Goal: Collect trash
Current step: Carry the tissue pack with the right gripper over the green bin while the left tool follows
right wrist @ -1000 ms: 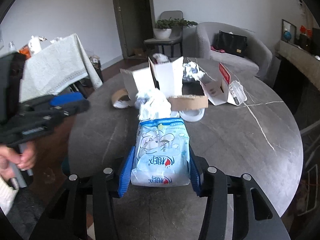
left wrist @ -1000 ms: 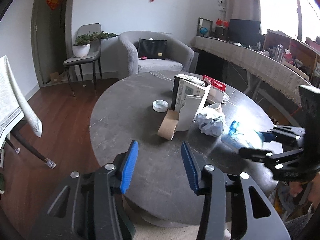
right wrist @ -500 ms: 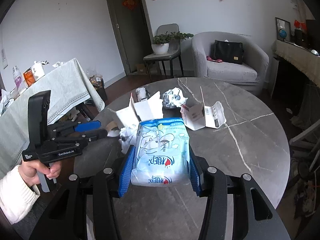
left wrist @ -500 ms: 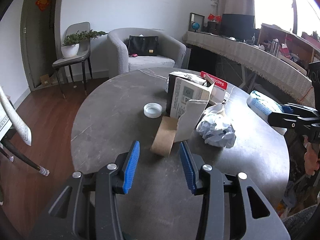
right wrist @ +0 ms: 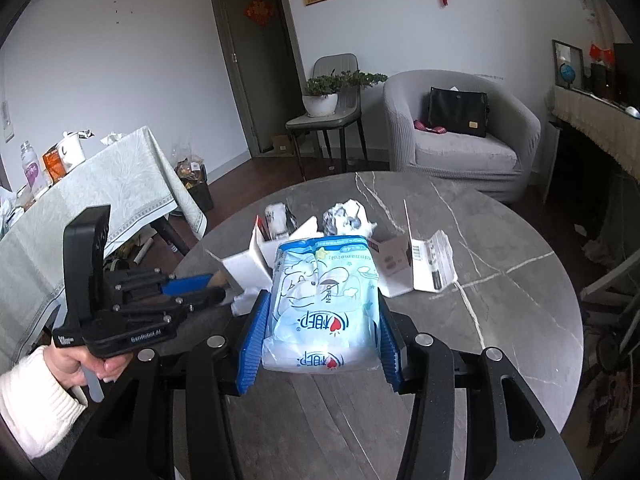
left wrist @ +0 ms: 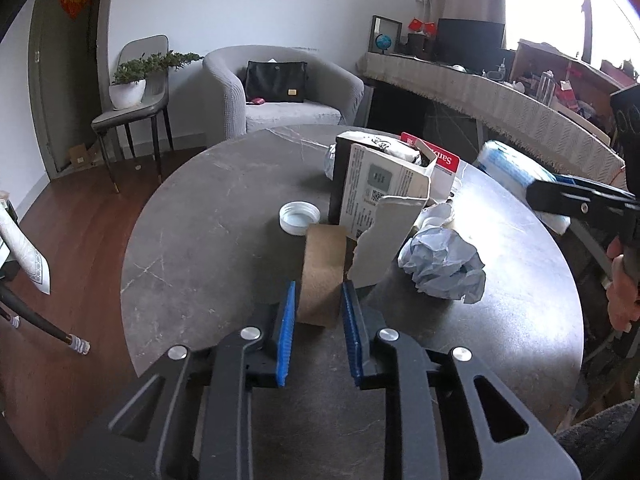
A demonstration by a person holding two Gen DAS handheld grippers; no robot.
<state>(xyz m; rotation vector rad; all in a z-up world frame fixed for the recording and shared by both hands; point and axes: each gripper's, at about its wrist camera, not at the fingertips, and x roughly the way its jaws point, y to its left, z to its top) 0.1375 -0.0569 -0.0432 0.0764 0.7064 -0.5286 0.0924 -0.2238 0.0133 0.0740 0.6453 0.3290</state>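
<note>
1. Jaws of the left gripper (left wrist: 318, 322) sit to either side of a brown cardboard tape roll (left wrist: 322, 276) that stands on edge on the round grey desk (left wrist: 208, 248); the blue pads are right against its sides, though I cannot tell whether they press it or only bracket it.
2. Jaws of the right gripper (right wrist: 320, 336) are clamped on a blue-and-white wet-wipe pack (right wrist: 326, 300), held above the desk with its printed face up.
3. Just behind the tape roll stands a torn white carton (left wrist: 384, 192), one ragged flap leaning forward beside the roll.
4. A crumpled wad of pale paper (left wrist: 442, 264) lies to the right of the flap, touching the desk.
5. A white plastic lid (left wrist: 300, 218) lies flat to the left of the carton, near the roll but apart from it.
6. A red-and-white box (left wrist: 440, 164) sits behind the carton.
7. Seen from the right wrist, an opened white box (right wrist: 416, 264) lies beyond the pack.
</note>
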